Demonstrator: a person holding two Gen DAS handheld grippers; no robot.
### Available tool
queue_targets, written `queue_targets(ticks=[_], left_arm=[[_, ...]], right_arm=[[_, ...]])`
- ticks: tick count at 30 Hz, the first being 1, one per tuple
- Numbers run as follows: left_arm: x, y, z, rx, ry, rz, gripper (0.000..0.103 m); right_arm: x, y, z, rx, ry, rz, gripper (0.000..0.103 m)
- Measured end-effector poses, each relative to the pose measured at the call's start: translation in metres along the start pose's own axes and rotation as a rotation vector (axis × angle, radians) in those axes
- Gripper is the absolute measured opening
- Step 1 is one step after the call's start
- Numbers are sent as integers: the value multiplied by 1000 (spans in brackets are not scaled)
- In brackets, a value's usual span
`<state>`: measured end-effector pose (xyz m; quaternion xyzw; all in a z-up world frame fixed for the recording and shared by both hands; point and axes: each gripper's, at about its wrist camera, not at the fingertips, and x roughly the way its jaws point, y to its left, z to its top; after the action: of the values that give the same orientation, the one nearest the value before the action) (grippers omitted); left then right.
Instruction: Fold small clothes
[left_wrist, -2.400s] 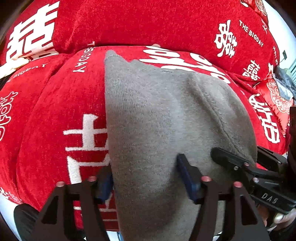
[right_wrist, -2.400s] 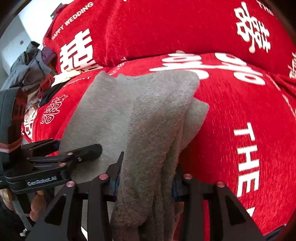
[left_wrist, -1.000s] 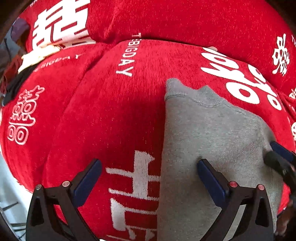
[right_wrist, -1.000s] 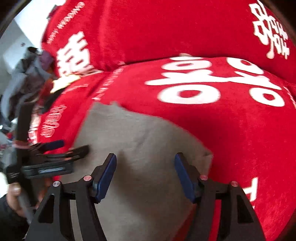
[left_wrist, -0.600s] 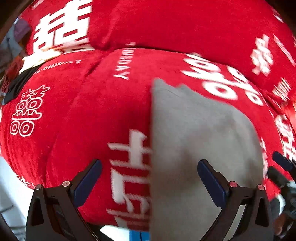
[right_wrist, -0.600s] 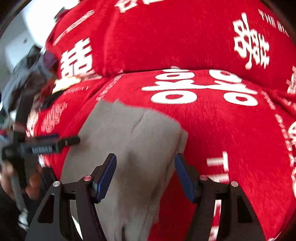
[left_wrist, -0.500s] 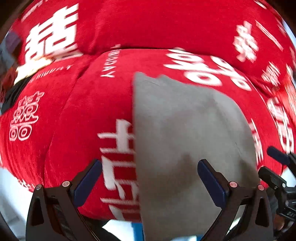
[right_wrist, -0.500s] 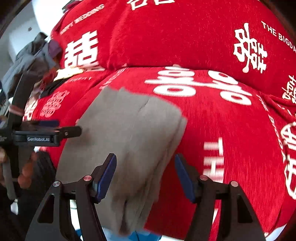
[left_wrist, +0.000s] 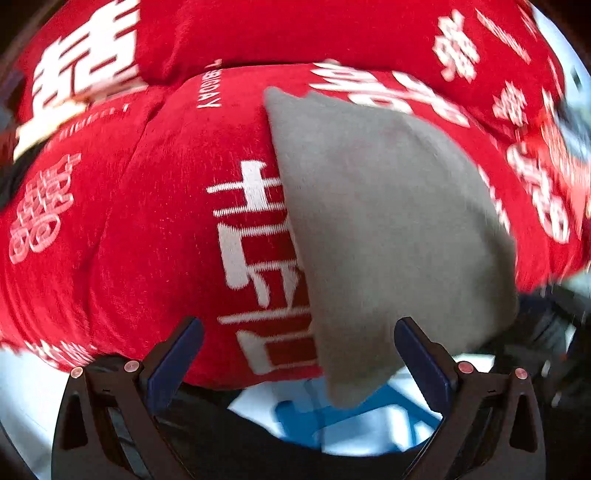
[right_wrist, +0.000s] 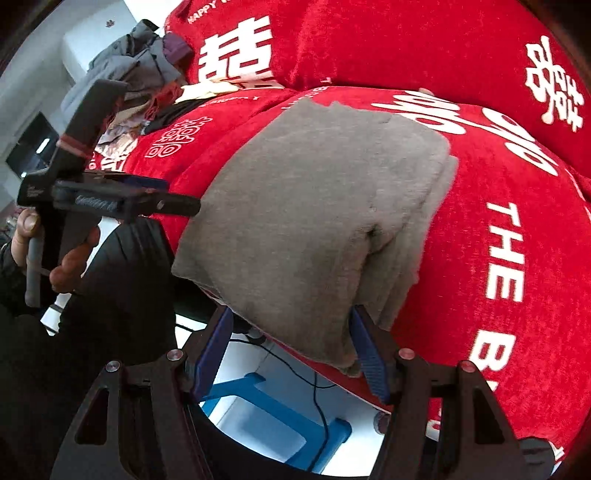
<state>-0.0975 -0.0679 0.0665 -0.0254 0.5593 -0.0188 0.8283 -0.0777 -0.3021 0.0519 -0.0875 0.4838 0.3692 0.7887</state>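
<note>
The front edge of the red plush cushion (right_wrist: 517, 229) is overhung by the folded grey knit garment (right_wrist: 314, 206). Open room is seen below it, partly occupied by a blue plastic stool (right_wrist: 295, 413) and a black cable (right_wrist: 317, 384).

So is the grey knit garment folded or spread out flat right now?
Folded. The grey knit garment shows several stacked layers along its right edge, lying as a compact rectangle on the red printed cushion, its near end overhanging.

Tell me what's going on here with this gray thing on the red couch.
A person with two handheld grippers is folding a small gray garment on a red cushion. It lies folded in layers, its near edge hanging off the front. Both the left gripper and right gripper have open jaws, holding nothing.
</note>
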Motion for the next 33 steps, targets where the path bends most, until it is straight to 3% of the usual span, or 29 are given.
queue_targets(ticks=[2,6,9,13,19,23,26,28,33], left_arm=[[2,-6,-13,63,17,29,103],[11,-4,-30,90,58,-9,103],[34,2,-30,57,108,41,103],[52,20,-29,-62,196,-11,103],[29,5,-35,44,150,47,103],[-11,2,-26,101,59,-20,103],[-27,0,-6,65,-11,-55,103],[-25,-9,12,31,-35,-78,103],[0,-67,50,92,-45,-66,103]], right_arm=[[6,1,-2,-4,7,2,59],[15,-8,-3,46,30,6,42],[18,-17,-5,72,37,-5,7],[15,-24,-9,78,64,-61,6],[13,-26,-7,84,87,-95,6],[-6,-22,2,77,44,-65,11],[-25,-27,13,78,-34,-56,23],[-31,-39,24,111,-82,-61,52],[-23,-91,57,265,-147,-21,56]])
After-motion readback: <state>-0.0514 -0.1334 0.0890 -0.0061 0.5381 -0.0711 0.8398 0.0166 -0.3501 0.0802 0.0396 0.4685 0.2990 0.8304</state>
